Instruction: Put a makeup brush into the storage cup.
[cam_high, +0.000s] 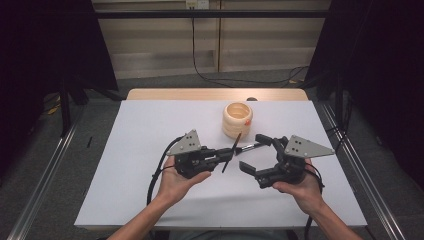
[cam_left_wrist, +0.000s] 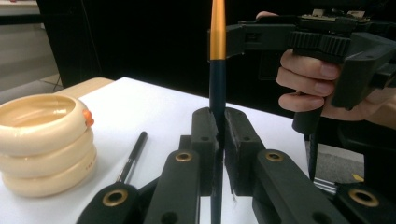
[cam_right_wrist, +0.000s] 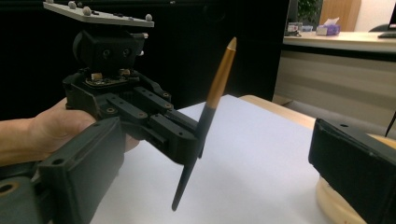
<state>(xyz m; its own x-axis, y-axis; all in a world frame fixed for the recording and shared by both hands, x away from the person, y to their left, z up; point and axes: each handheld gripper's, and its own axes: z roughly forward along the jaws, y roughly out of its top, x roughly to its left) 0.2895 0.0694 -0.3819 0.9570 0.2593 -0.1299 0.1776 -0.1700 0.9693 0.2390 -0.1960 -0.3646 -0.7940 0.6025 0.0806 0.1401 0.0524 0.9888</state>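
Note:
My left gripper (cam_high: 229, 154) is shut on a slim dark pen with a gold upper end (cam_high: 231, 150), which stands nearly upright above the white table. In the left gripper view the jaws (cam_left_wrist: 218, 119) pinch the pen's dark shaft (cam_left_wrist: 217, 79). My right gripper (cam_high: 252, 152) faces it from the right, open, jaws spread on either side of the pen's line with nothing pressed between them. In the right gripper view the pen (cam_right_wrist: 217, 88) slants up from the left gripper (cam_right_wrist: 184, 137). A cream ringed holder (cam_high: 237, 120) stands behind both grippers.
A second thin black pen (cam_high: 248, 147) lies on the white sheet (cam_high: 150, 190) between the holder and the grippers, also seen in the left gripper view as a black stick (cam_left_wrist: 133, 156) beside the holder (cam_left_wrist: 42, 140). Dark curtains and metal rails flank the table.

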